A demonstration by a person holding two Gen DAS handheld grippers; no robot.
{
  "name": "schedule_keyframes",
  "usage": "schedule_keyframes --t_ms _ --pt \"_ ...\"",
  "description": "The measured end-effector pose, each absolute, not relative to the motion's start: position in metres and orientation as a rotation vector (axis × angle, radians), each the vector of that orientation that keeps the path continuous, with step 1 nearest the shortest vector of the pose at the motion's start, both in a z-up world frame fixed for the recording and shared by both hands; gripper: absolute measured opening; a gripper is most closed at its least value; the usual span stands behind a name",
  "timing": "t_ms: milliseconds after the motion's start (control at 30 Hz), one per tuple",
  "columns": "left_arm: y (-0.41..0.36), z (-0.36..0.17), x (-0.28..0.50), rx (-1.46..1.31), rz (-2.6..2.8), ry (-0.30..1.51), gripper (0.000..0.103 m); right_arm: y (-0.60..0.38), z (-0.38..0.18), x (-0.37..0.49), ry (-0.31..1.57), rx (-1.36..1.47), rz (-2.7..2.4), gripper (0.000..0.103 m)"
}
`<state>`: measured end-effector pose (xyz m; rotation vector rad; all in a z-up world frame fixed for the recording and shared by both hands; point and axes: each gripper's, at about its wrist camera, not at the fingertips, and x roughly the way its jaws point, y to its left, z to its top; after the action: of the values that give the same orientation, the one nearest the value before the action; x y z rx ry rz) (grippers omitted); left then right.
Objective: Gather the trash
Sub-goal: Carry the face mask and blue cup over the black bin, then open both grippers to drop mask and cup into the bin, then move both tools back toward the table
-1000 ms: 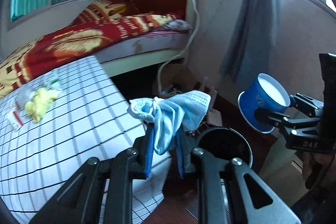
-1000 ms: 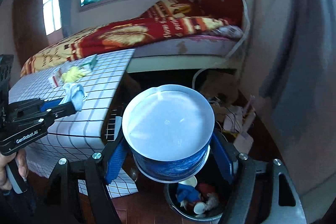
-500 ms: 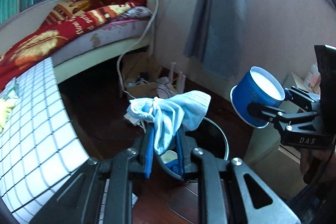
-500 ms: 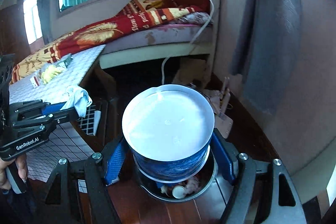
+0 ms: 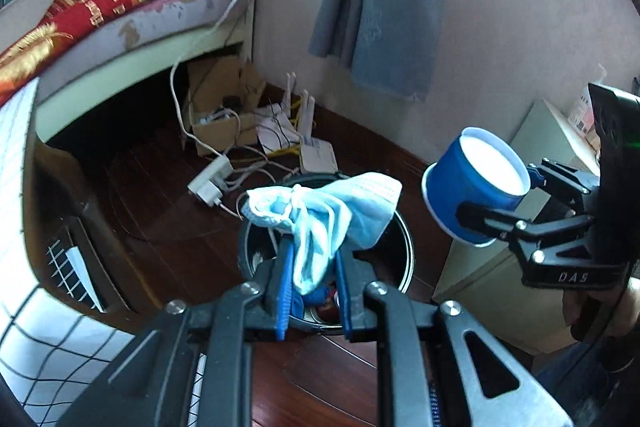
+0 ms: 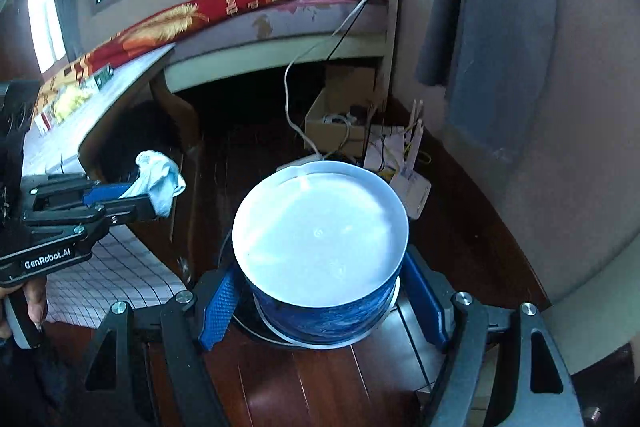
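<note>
My left gripper is shut on a crumpled light-blue face mask, which hangs over the round black trash bin on the dark wood floor. Blue and red scraps lie inside the bin. In the right wrist view the same left gripper and mask sit at the left. My right gripper is shut on a blue paper cup with a white inside, its mouth facing the camera. The cup hovers to the right of the bin, beside the mask. Most of the bin is hidden behind the cup in the right wrist view.
A table with a white checked cloth stands at the left, with yellow trash on it. Behind lie a bed, a cardboard box, a power strip with cables and a router. A pale cabinet stands right of the bin.
Both grippers have swung away from the table and sunk toward the floor. The bin has come under the mask. The mask and the cup are held as before.
</note>
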<state>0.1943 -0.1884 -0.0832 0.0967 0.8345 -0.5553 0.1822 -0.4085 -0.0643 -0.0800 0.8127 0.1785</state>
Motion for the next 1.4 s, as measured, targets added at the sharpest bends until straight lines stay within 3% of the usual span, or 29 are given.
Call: schedule_keyframes --t_ms 400,500,567,600,700,733,1200,1400 --pt "-0.205 -0.121 0.223 0.133 -0.612 0.926 0.021 -0.385 -0.13 0.212 0.942 -0.203 0.252 0.078" --pt "-0.213 -0.139 0.238 0.11 -0.686 1.002 0.028 -0.378 -0.145 0.223 0.981 -0.231 0.287 0.079" --pt "-0.213 -0.151 0.248 0.093 -0.65 1.045 0.07 -0.374 -0.16 0.233 1.018 -0.301 0.251 0.094" --pt "-0.211 -0.154 0.252 0.088 -0.621 1.049 0.076 -0.375 -0.166 0.235 1.027 -0.335 0.212 0.103" --pt "-0.202 -0.156 0.254 0.086 -0.57 1.046 0.083 -0.385 -0.171 0.238 1.043 -0.313 0.187 0.103" --pt "-0.199 -0.157 0.254 0.089 -0.546 1.038 0.092 -0.388 -0.171 0.239 1.042 -0.307 0.175 0.103" --pt "-0.19 -0.148 0.245 0.133 -0.453 0.955 0.102 -0.404 -0.151 0.246 1.003 -0.196 0.079 0.103" --pt "-0.193 -0.139 0.241 0.151 -0.454 0.929 0.102 -0.407 -0.142 0.245 0.987 -0.156 0.068 0.103"
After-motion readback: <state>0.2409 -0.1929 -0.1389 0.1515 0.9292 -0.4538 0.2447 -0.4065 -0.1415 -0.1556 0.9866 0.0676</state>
